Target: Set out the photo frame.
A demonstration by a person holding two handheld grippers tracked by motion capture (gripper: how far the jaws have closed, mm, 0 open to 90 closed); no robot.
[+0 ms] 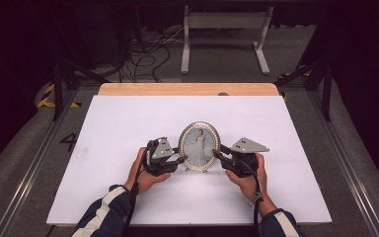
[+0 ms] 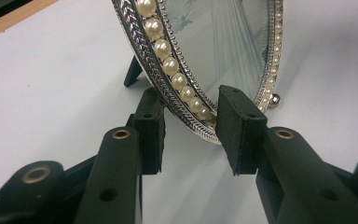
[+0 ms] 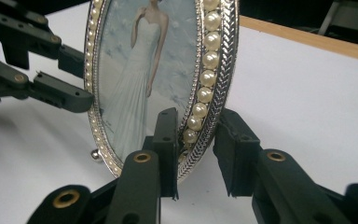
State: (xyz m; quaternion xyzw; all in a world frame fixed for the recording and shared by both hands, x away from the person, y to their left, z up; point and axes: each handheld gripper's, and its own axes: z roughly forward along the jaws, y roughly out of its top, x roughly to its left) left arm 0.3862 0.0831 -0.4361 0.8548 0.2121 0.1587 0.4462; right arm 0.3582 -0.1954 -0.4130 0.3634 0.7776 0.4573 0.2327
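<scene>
We are seeing an oval picture frame (image 1: 199, 146) standing upright near the middle of the white tabletop (image 1: 128, 123), a little toward the person's side. Its silver rim is carrying a ring of pearl beads, and behind the glass a photo of a figure in a long white dress is showing. In the left gripper view a dark back stand (image 2: 133, 72) is leaning behind the frame, and a small ball foot (image 2: 274, 99) is resting on the tabletop.

The left hand-held gripper (image 1: 177, 160) is coming at the frame from its left side, and the right hand-held gripper (image 1: 218, 154) from its right side, each one held in a hand of the person. In the left gripper view the lower rim of the frame (image 2: 186, 93) is sitting between the two black jaws; there a gap is showing between each pad and the rim, so this hand-held gripper is looking released. In the right gripper view the rim (image 3: 205, 88) is also between the jaws; the left pad is right against the beads, while a gap is showing between the right pad and the rim, so this one is not clenching on it. Farther off in that view the left hand-held gripper (image 3: 81, 81) is reaching the opposite edge.
</scene>
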